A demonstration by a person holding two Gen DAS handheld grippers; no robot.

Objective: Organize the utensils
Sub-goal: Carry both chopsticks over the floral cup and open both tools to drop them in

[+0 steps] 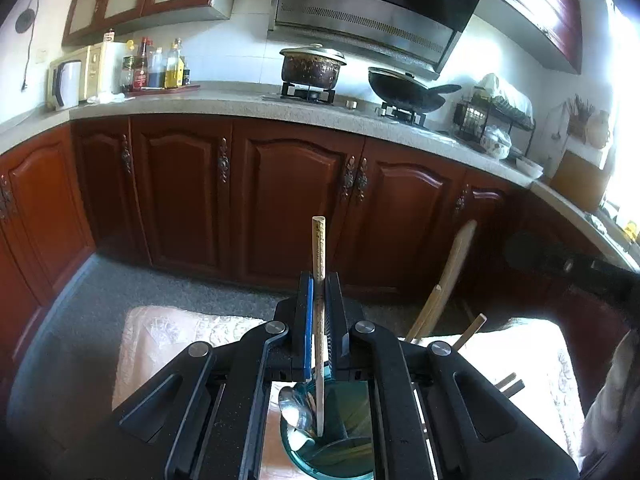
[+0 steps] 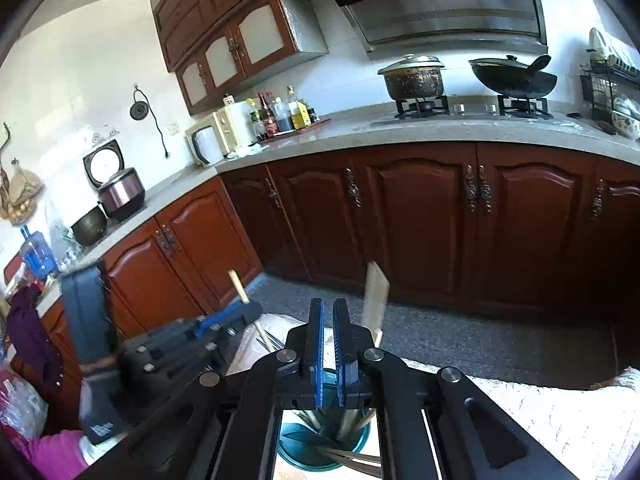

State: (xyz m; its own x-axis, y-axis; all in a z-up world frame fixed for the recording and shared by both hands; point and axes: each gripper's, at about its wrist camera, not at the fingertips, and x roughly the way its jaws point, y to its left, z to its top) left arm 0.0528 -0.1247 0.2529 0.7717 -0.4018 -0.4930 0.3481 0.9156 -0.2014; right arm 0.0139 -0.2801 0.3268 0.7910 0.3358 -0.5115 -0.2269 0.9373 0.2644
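Observation:
My left gripper (image 1: 319,280) is shut on a pale wooden chopstick (image 1: 319,240) that stands upright. Its lower end reaches down into a teal utensil holder (image 1: 340,452) below the gripper. The holder has metal spoons (image 1: 296,408) in one section. More chopsticks (image 1: 424,316) and a wooden spatula (image 1: 460,256) lean out to the right. In the right wrist view my right gripper (image 2: 328,304) is shut with nothing between its blue pads, right above the teal holder (image 2: 320,444). The spatula (image 2: 376,296) rises just beside it. The left gripper (image 2: 244,310) with its chopstick (image 2: 238,284) shows at the left.
The holder stands on a table with a white lace cloth (image 1: 160,340) (image 2: 560,408). Dark red cabinets (image 1: 280,200) and a grey floor (image 2: 460,340) lie beyond. A pot (image 1: 312,66) and wok (image 1: 404,88) sit on the stove. A pink sleeve (image 2: 52,452) shows low left.

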